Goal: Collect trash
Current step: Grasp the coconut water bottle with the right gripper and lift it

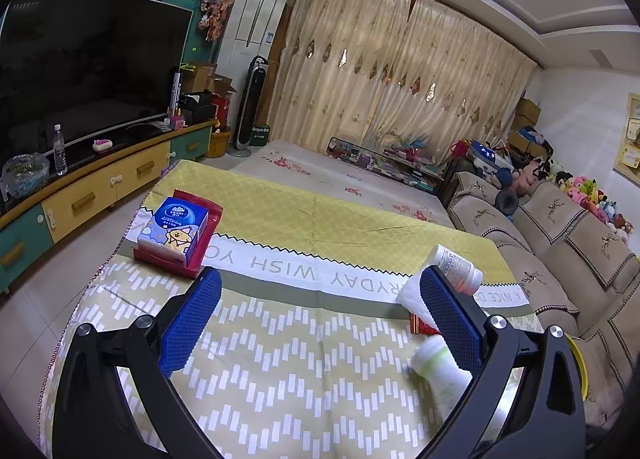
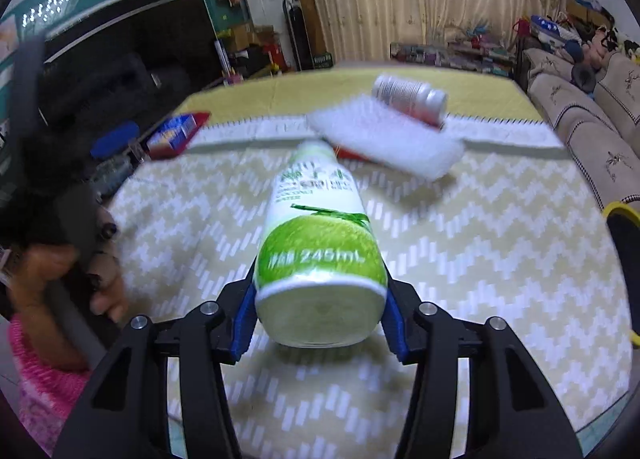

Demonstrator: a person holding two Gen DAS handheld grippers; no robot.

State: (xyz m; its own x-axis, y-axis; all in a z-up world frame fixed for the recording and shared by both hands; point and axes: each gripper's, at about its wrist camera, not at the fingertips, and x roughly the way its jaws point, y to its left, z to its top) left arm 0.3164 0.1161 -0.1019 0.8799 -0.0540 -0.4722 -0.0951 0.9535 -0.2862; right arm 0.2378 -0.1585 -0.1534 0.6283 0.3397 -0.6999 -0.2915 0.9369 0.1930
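Room: living room with a dark television at the upper left, beige curtains across the back, a sofa at the right edge.
Table (image 2: 500, 243): covered by a yellow and cream zigzag cloth.
Coconut water bottle (image 2: 316, 243): lies on its side at frame centre in the right wrist view, base toward the camera, cap pointing away.
Right tongs (image 2: 320, 319): blue pads press both sides of the bottle's base; clenched on it.
Left tongs (image 1: 320, 311): released, spread wide over bare cloth, nothing between them.
White tissue (image 2: 384, 135): just beyond the bottle's cap.
Pill bottle (image 2: 408, 97): lying across the tissue's far edge.
Tissue pack (image 1: 176, 229): upper left, on a red wrapper.
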